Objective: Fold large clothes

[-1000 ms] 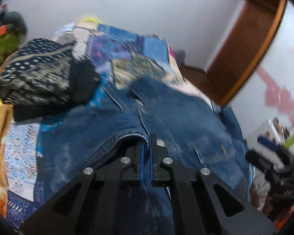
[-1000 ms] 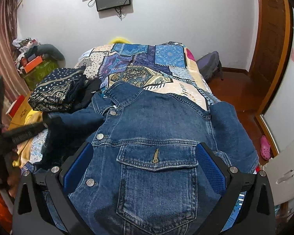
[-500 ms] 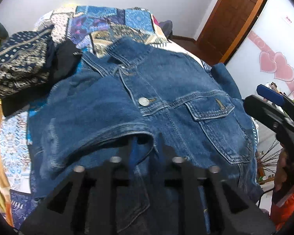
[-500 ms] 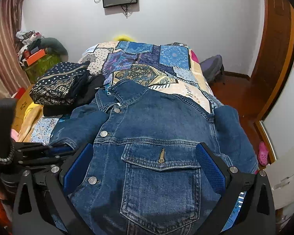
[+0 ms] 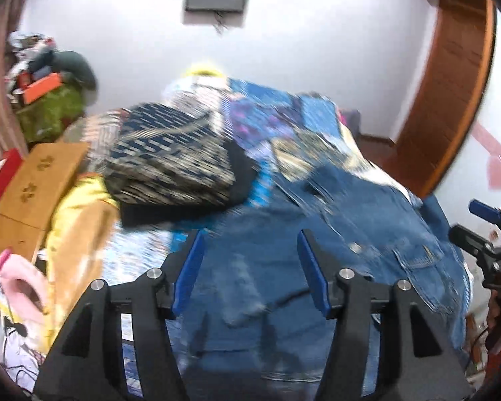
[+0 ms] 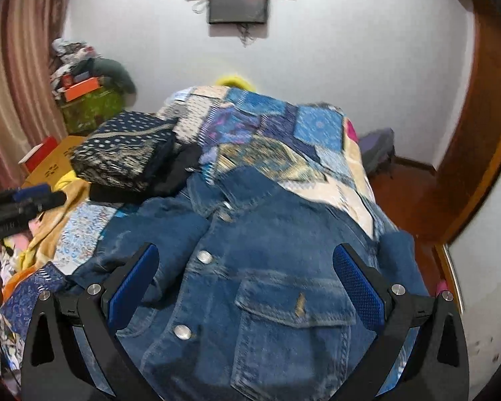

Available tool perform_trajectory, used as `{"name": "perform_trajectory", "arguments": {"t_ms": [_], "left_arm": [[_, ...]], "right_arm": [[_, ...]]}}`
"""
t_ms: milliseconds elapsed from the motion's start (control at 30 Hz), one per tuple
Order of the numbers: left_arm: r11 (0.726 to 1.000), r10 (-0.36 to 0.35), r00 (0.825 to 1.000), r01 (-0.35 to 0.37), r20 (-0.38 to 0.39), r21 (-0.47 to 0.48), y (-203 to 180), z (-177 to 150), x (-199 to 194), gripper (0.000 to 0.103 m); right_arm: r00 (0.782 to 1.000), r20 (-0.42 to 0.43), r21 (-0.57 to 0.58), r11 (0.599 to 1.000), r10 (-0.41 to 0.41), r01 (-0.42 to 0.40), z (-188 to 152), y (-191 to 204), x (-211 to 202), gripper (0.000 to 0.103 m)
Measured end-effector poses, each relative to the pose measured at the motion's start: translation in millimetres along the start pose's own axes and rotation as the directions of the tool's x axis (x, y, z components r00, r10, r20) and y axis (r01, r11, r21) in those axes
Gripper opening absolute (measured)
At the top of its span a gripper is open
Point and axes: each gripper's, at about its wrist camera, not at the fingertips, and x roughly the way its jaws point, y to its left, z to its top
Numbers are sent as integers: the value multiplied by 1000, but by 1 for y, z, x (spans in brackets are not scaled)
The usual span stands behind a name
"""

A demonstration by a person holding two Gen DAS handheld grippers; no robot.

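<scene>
Left gripper: blue pads apart, jaws opening, nothing pinched; held above the folded-in sleeve of the jacket. Right gripper: jaws spread wide, nothing between the pads; held over the jacket's front, chest pocket and two metal buttons seen between the fingers. Jacket: blue denim, laid front up on the near end of the bed, collar pointing toward the far wall. Quilt: patchwork, spread under the jacket. Folded clothes: dark, patterned, stacked on the bed just left of the collar. Screen: mounted on the far wall.
</scene>
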Motion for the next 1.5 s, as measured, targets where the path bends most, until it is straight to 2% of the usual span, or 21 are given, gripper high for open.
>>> {"name": "perform_trajectory", "arguments": {"t_ms": [133, 267, 433, 533, 700, 800, 933, 1100, 1167, 1200, 1267, 1367, 1433, 1500], "left_arm": [[997, 64, 996, -62, 57, -38, 34, 7, -15, 58], [991, 124, 988, -119, 90, -59, 66, 9, -26, 64], [983, 155, 987, -151, 40, -102, 102, -4, -20, 66], [979, 158, 987, -157, -3, -128, 117, -19, -15, 66], [968, 172, 983, -181, -64, -175, 135, -45, -4, 66], [962, 176, 980, -192, -98, -196, 143, -58, 2, 66], [956, 172, 976, -198, -130, -217, 146, -68, 10, 66], [954, 158, 976, -190, -152, -231, 147, -72, 19, 66], [955, 149, 976, -183, -155, -235, 145, -71, 22, 66], [955, 145, 977, -180, -156, -236, 144, -71, 22, 66], [957, 137, 978, -171, -158, -233, 140, -70, 24, 66], [962, 130, 979, -163, -157, -218, 133, -68, 26, 66], [966, 125, 980, -156, -157, -204, 127, -66, 27, 66], [970, 121, 980, -151, -156, -192, 121, -63, 28, 66]], "right_arm": [[997, 7, -73, 995, 72, -71, 15, 25, 7, 103], [988, -44, -159, 975, 151, -156, 23, 60, 26, 103], [968, -170, -328, 915, 187, -235, 13, 117, 65, 103], [954, -244, -391, 883, 173, -261, 0, 142, 90, 103], [902, -399, -415, 845, 164, -337, -20, 166, 129, 102], [881, -450, -426, 832, 146, -355, -29, 175, 144, 100], [852, -508, -420, 826, 130, -377, -39, 181, 161, 91], [854, -503, -450, 804, 132, -390, -44, 187, 164, 77], [860, -493, -464, 796, 131, -388, -43, 188, 163, 61], [860, -491, -461, 796, 138, -392, -43, 187, 163, 57], [858, -486, -437, 805, 165, -402, -38, 183, 161, 39], [863, -463, -389, 828, 202, -403, -31, 177, 160, 29], [875, -432, -362, 846, 220, -391, -24, 170, 155, 26], [898, -369, -336, 867, 238, -368, -13, 158, 144, 24]]}}
